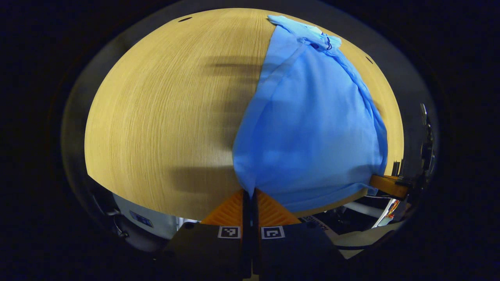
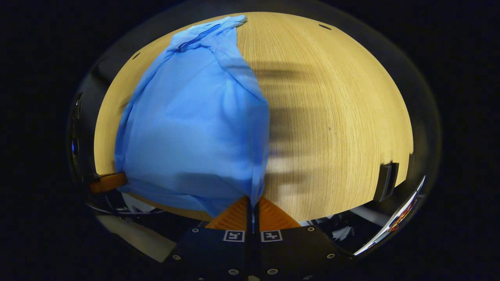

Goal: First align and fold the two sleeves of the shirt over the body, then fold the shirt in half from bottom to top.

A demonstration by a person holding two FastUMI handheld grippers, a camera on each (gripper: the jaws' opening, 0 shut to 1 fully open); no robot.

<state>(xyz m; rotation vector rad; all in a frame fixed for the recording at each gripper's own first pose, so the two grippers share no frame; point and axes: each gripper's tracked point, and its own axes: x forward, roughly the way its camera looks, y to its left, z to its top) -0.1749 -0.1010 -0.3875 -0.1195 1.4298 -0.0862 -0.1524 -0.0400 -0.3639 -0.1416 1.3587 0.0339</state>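
At the tabletop's point(image 1: 156, 128) near edge, your left claw point(image 1: 250, 194) and right claw point(image 2: 253, 201) each pinch a hem corner of the shirt point(image 1: 312, 128) — thin, floppy fabric, sleeves apparently in, so keep both corners level w/ even tension.

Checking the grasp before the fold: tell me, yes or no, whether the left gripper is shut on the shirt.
Yes, in the left gripper view the left gripper has its fingers pressed together on a bottom corner of the blue shirt.
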